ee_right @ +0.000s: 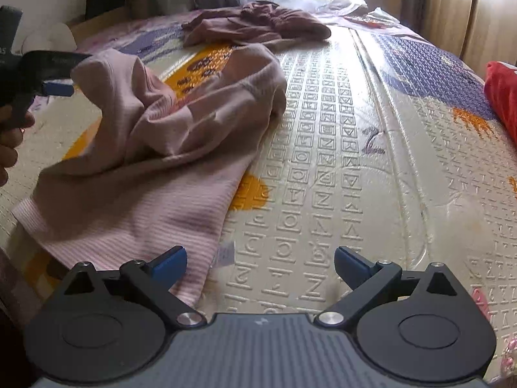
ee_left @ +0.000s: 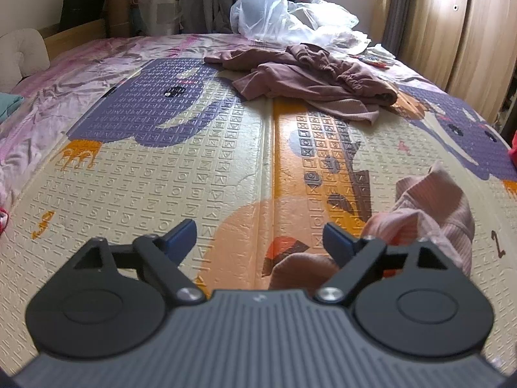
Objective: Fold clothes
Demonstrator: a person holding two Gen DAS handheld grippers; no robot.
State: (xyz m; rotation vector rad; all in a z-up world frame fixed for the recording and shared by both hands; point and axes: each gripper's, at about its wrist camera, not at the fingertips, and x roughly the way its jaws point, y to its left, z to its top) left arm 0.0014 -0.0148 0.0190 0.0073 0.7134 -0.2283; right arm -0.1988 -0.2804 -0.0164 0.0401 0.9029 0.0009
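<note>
A pale pink ribbed garment (ee_right: 145,161) lies crumpled on the patterned play mat (ee_right: 323,161). My right gripper (ee_right: 260,262) is open just above the mat, its left finger over the garment's near hem, with only that hem's corner lying below the gap. My left gripper (ee_left: 258,237) is also open. The pink garment (ee_left: 433,207) bunches up beside and behind its right finger, and its pads press on nothing. In the right wrist view the left gripper (ee_right: 55,76) shows at the left edge, next to a raised fold, held by a person's hand (ee_right: 9,142).
A darker mauve garment (ee_left: 310,77) lies in a heap farther up the mat (ee_left: 161,177). Clear plastic bags (ee_left: 268,13) sit beyond it by the window. A red item (ee_right: 504,97) lies at the mat's right edge, and a white pillow (ee_left: 22,51) at the far left.
</note>
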